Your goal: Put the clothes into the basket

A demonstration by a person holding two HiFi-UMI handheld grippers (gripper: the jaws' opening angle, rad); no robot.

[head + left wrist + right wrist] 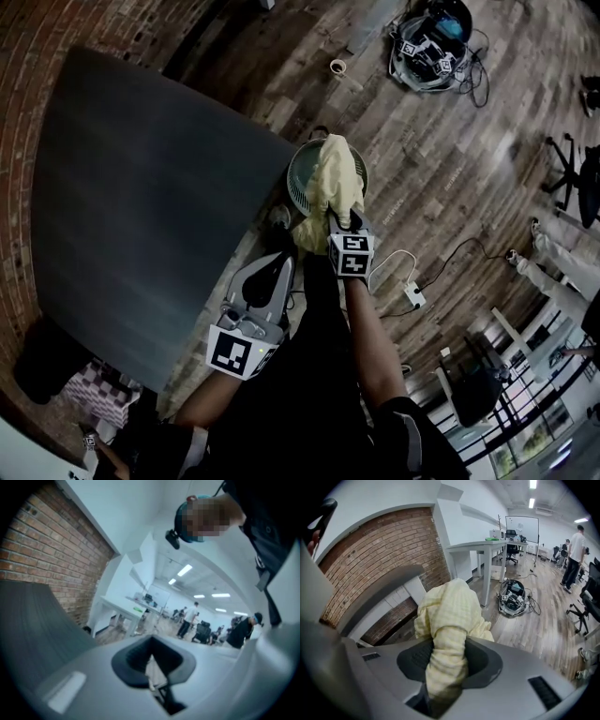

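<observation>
1. R gripper (343, 221): it is clamping the yellow cloth (334, 169). In the right gripper view the gripper (447, 645) is showing its jaws partly apart, w/ a thick fold of the cloth (450, 604) filling the gap and pressing on both pads. The rest of the fabric is bunching up in a lump beyond the tips.

2. Cloth position: in the head view the cloth is hanging from the R gripper and overlapping the opening of the basket (298, 178), covering approx. its right half. A smaller part is spilling outside the rim on the person's side. Contact w/ the basket: cannot tell.

3. Basket: round, grey-green, slatted wall. It is standing on the wood floor (441, 159), just beside the corner of the dark table (141, 206).

4. L gripper (269, 274): it is hovering over the table edge, near the person's body and apart from the cloth. In the left gripper view the gripper (151, 641) is showing its jaws meeting at the tips. Only a thin pale sliver is showing lower down between them, and it is too blurred to identify. No garment is sitting in this gripper.

5. Surroundings: a tape roll (338, 67) and a round device w/ marker cubes (429, 42) are lying on the floor, well apart from the basket.
</observation>
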